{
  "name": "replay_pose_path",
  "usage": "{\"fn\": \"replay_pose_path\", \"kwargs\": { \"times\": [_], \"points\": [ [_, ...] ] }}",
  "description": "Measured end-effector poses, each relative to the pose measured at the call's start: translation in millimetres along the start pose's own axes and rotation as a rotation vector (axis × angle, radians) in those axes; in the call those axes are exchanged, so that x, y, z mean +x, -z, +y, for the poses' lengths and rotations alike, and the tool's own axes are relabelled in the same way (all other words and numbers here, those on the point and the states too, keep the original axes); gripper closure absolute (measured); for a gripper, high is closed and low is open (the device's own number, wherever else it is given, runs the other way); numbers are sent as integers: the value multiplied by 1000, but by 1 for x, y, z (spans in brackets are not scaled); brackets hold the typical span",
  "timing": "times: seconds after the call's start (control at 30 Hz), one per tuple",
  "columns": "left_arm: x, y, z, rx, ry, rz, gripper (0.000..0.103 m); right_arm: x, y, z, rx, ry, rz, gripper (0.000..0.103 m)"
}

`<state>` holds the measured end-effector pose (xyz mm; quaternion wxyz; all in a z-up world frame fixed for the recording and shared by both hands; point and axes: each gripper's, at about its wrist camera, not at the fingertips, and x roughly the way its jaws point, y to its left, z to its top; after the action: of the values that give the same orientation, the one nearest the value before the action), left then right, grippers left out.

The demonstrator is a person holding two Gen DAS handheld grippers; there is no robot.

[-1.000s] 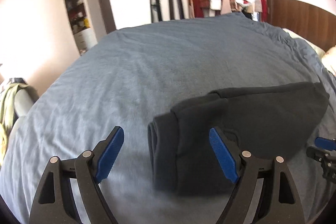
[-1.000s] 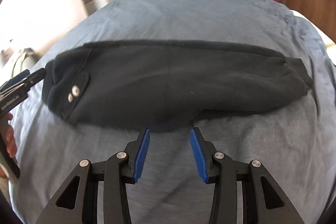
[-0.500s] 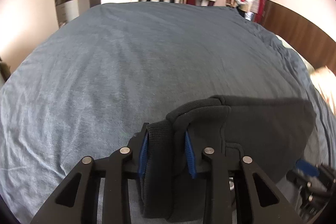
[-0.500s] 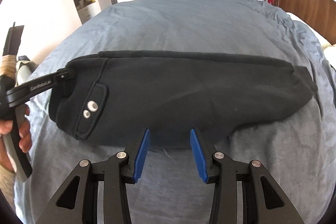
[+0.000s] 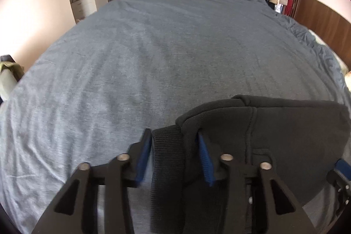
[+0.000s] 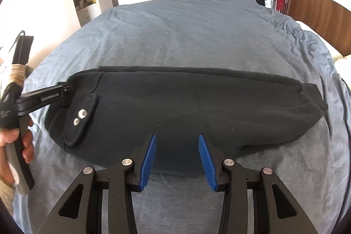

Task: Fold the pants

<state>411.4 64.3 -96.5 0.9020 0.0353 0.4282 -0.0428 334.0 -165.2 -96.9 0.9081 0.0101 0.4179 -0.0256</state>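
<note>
The left gripper point(image 5: 174, 154), jaws just reopened, straddles the black fleece pants' point(image 6: 186, 106) ribbed end on a blue-grey bedsheet point(image 6: 186, 36); the right gripper point(image 6: 177, 156) hovers open.

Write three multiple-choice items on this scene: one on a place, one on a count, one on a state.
1. Where do the pants lie?
A. on the bed
B. on a chair
C. on the floor

2. How many metal snaps show on the pants' flap?
A. one
B. two
C. four

3. The right gripper is
A. open, empty
B. shut on the pants
C. shut on a hanger

Answers: A, grey sheet surrounds them; B, two studs side by side; A, pads stand apart with nothing clamped.
</note>
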Motion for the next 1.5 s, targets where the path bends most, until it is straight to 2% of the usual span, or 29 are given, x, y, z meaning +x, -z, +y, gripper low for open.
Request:
{"fn": "replay_pose_path", "kwargs": {
  "times": [0.07,0.13,0.27,0.37,0.47,0.57,0.67,0.8,1.03,1.17,1.37,1.5],
  "points": [
    [-9,1,0,28,-27,-23,44,-1,0,-2,2,-6,1,61],
    [-22,1,1,38,-55,-56,27,-3,-1,-3,-8,-9,-10,61],
    [-63,4,1,51,-137,-143,17,-13,-1,-5,-30,-23,-31,61],
    [-96,15,-6,77,-149,-185,17,-27,1,-8,-55,-79,-70,61],
    [-124,34,-16,84,-101,-197,16,-41,4,-19,-63,-182,-90,61],
    [-141,54,-31,93,-54,-192,15,-48,12,-30,-110,-233,-95,61],
    [-148,70,-47,106,-32,-174,15,-50,20,-43,-172,-283,-79,61],
    [-146,94,-70,115,-12,-139,15,-42,30,-59,-187,-353,-22,61],
    [-126,120,-87,61,40,-26,15,-12,37,-74,-212,-441,71,61],
    [-122,124,-90,55,31,-17,15,10,40,-74,-217,-450,131,61],
    [-117,119,-92,47,33,-11,15,34,42,-72,-236,-419,145,61],
    [-115,117,-93,42,36,-8,15,50,37,-73,-214,-440,199,61]
  ]
}}
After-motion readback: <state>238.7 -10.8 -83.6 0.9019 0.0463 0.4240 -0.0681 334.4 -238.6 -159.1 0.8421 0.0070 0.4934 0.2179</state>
